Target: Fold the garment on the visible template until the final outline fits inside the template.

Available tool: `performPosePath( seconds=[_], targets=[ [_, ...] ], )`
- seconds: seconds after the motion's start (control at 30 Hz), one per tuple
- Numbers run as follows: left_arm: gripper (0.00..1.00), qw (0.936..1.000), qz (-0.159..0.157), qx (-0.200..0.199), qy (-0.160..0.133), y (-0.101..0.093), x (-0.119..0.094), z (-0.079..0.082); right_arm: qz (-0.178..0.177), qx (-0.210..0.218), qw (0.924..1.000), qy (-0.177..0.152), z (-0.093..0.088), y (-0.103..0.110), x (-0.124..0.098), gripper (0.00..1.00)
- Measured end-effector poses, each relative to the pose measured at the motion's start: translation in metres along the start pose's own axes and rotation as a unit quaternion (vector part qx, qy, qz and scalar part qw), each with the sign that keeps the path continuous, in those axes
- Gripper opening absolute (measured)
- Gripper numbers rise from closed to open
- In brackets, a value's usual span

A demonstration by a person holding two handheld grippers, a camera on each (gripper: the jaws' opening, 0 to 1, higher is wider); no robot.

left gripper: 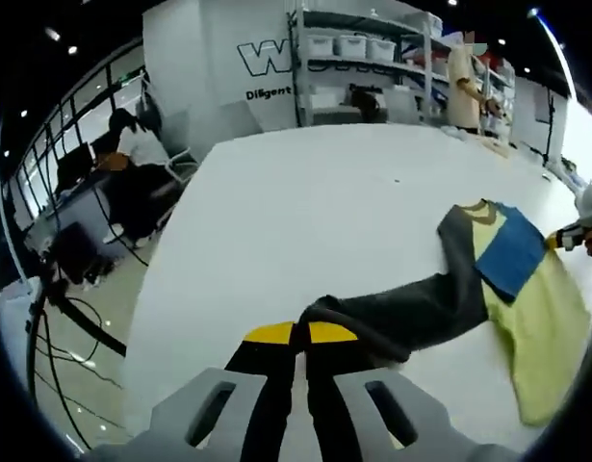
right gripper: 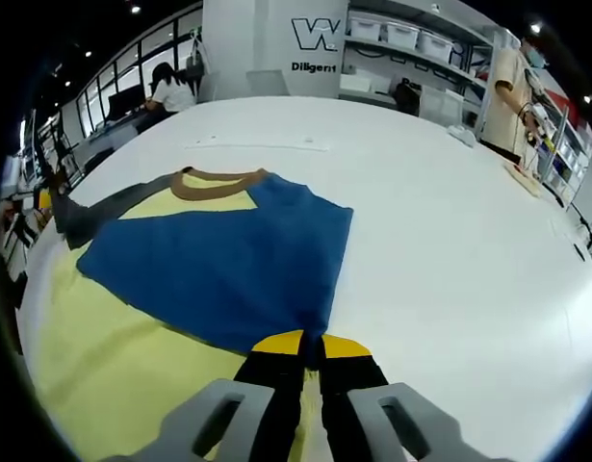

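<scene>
- Two people show beyond the wide white counter: a seated person in a white top at about 10 o'clock in the left gripper view, and a standing person in a pale shirt at about 1 o'clock, beside grey shelving with white storage bins.
- A white wall panel with dark lettering stands at 12 o'clock in the right gripper view; nothing lies on the counter between the grippers and the garment.
- The pale yellow T-shirt with a blue front panel, dark grey sleeve and brown collar lies mostly flat on the counter, its collar toward 12 o'clock in the right gripper view.
- In the left gripper view the dark grey sleeve is pulled out long toward 6 o'clock, bunched and lifted at its end.
- The left gripper, with yellow-tipped black jaws, is closed on that sleeve end.
- The right gripper has its jaws pressed together on the lower corner of the blue panel, where the cloth narrows to a point.
- The right gripper also appears at about 3 o'clock in the left gripper view, at the shirt's far edge.
</scene>
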State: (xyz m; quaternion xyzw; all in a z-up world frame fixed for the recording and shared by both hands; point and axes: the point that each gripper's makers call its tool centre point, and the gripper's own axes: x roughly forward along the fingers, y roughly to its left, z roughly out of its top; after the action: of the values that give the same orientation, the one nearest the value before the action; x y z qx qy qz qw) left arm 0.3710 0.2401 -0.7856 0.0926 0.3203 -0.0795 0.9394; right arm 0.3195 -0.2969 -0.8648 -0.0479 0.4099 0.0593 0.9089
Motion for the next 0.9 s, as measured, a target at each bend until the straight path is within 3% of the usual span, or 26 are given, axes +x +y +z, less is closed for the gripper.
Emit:
performPosePath(
  seconds=[0.13,0.2,0.33,0.47,0.67,0.9],
  targets=[
    [0.00,0.9986,0.025,0.035,-0.032,0.012,-0.001,0.012,0.000,0.003,1.0000,-0.001,0.000,0.000,0.000,0.00],
    [0.00,0.9968,0.050,0.054,-0.033,0.025,-0.002,0.008,-0.001,0.004,1.0000,-0.001,0.000,-0.001,0.001,0.00],
    [0.00,0.9970,0.063,0.042,-0.015,0.039,0.005,-0.013,-0.002,0.010,0.9999,0.001,0.000,-0.001,0.001,0.00],
    [0.00,0.9976,0.066,0.013,-0.016,0.047,0.007,-0.031,-0.002,0.012,0.9999,0.001,0.000,-0.001,0.001,0.00],
    [0.00,0.9974,0.066,0.027,-0.008,0.047,0.003,-0.047,-0.002,0.016,0.9999,0.001,0.000,-0.001,0.001,0.00],
    [0.00,0.9981,0.058,0.014,0.015,0.040,0.003,-0.070,-0.001,0.025,0.9997,-0.002,0.000,-0.001,0.002,0.00]
  ],
)
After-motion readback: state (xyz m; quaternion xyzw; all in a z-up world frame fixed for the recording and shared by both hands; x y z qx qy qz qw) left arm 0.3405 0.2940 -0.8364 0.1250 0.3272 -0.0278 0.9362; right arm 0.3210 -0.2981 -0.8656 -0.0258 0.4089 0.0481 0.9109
